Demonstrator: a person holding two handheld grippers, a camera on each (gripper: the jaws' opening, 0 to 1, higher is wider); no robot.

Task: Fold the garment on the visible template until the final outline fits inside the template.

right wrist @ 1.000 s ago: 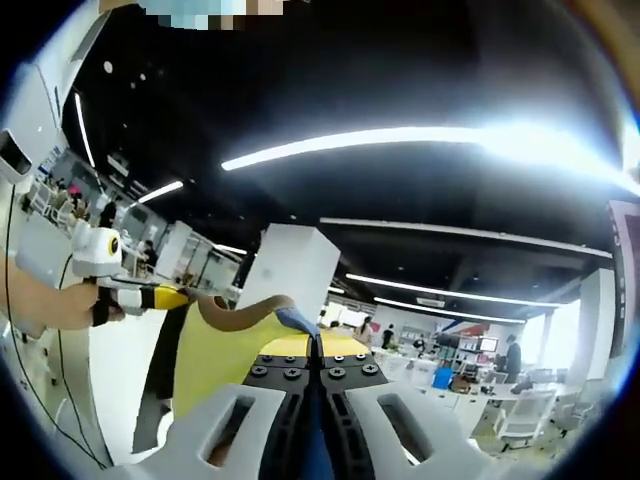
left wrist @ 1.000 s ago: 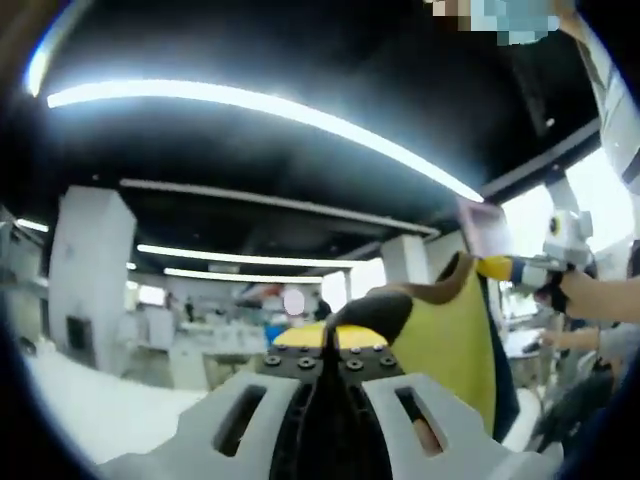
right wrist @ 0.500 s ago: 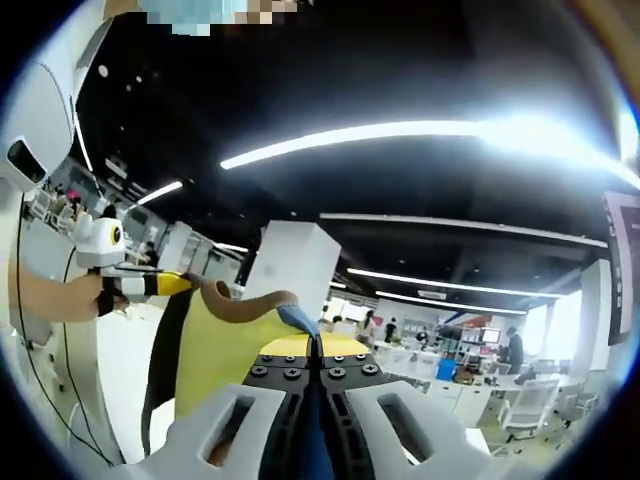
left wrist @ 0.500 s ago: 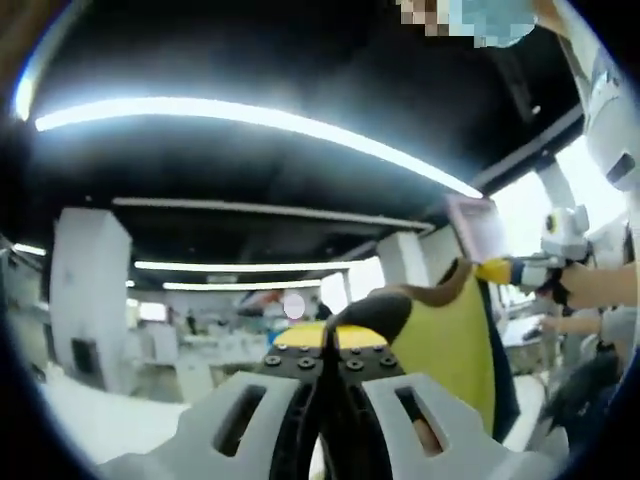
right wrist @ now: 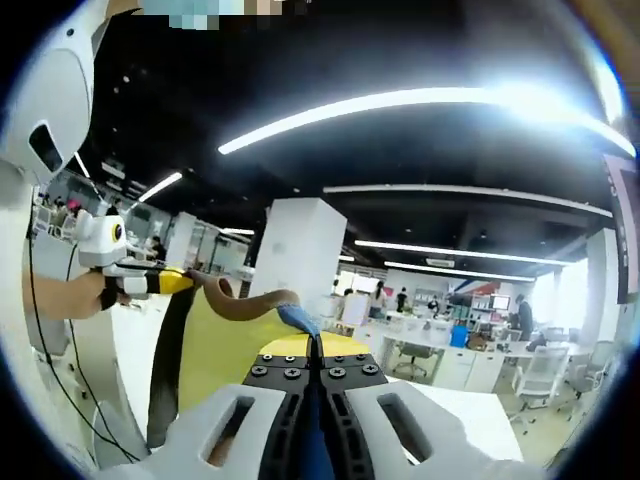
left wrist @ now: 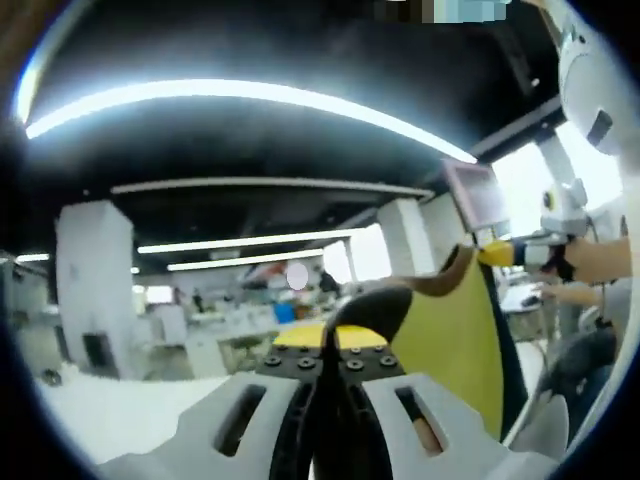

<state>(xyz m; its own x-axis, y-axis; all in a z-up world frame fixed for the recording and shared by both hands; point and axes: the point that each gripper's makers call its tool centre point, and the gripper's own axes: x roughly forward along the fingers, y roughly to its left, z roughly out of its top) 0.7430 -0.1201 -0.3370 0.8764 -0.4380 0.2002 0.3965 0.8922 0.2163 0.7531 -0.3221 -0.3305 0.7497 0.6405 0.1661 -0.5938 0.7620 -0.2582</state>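
Note:
The garment hangs in the air, stretched between both grippers. In the left gripper view, the left gripper [left wrist: 327,355] is shut on a dark, brown-trimmed edge [left wrist: 375,305] of the yellow garment [left wrist: 450,345]. The cloth runs right to the right gripper [left wrist: 497,253], held by a hand [left wrist: 600,262]. In the right gripper view, the right gripper [right wrist: 315,358] is shut on a blue-lined edge [right wrist: 298,320] of the same yellow garment [right wrist: 215,345]. A brown band [right wrist: 240,305] leads left to the left gripper [right wrist: 168,283]. No template is in sight.
Both cameras look up into an open office with long ceiling lights. A white pillar [right wrist: 305,250] stands behind the cloth, with desks [right wrist: 450,360] and chairs [right wrist: 545,370] to its right. A hanging screen [left wrist: 470,195] and another pillar [left wrist: 95,280] are in the left gripper view.
Both views have tilted a little, bringing more of the desks and floor into sight. The garment stays stretched between the two shut grippers.

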